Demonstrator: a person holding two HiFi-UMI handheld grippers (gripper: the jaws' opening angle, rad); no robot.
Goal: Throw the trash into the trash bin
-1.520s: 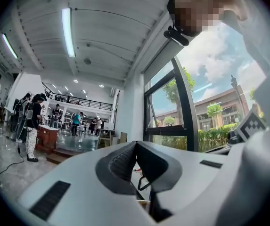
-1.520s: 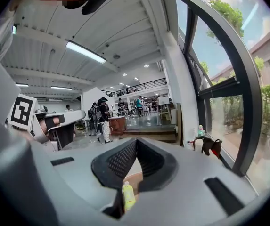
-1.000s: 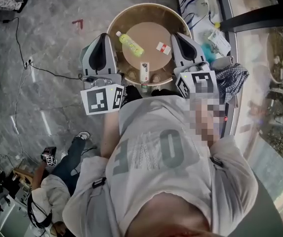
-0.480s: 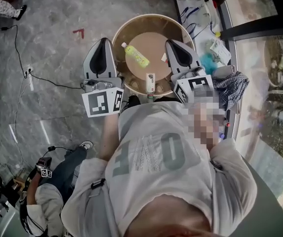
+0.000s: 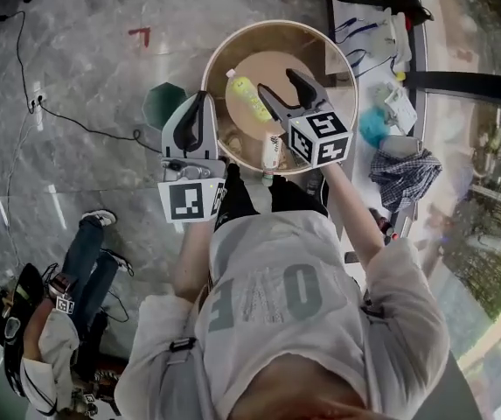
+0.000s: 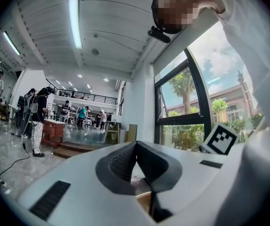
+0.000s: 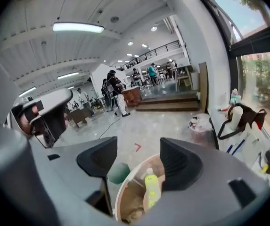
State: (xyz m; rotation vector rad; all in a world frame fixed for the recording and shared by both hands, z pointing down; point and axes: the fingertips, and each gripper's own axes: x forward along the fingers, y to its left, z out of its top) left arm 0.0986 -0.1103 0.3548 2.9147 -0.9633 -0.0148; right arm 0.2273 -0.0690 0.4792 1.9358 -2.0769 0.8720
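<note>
A yellow-green bottle (image 5: 247, 95) lies on the round wooden table (image 5: 337, 68); the right gripper view shows the bottle (image 7: 151, 187) below its jaws. A small white carton (image 5: 270, 152) lies near the table's near rim. My right gripper (image 5: 282, 86) reaches over the table beside the bottle, its jaws opening with nothing between them. My left gripper (image 5: 202, 103) hangs at the table's left rim, its jaws shut (image 6: 135, 145) and empty. A green trash bin (image 5: 161, 105) stands on the floor left of the table, and the right gripper view shows that bin (image 7: 119, 172) too.
A ledge on the right carries a teal object (image 5: 374, 126), papers and a checked cloth (image 5: 403, 169). Cables (image 5: 75, 125) run across the grey floor at left. A person (image 5: 66, 322) sits at the lower left. A red mark (image 5: 138, 35) is on the floor.
The right gripper moved forward over the table, tipped downward and opened. The left gripper shifted forward to the table's left rim. The green bin came into view.
</note>
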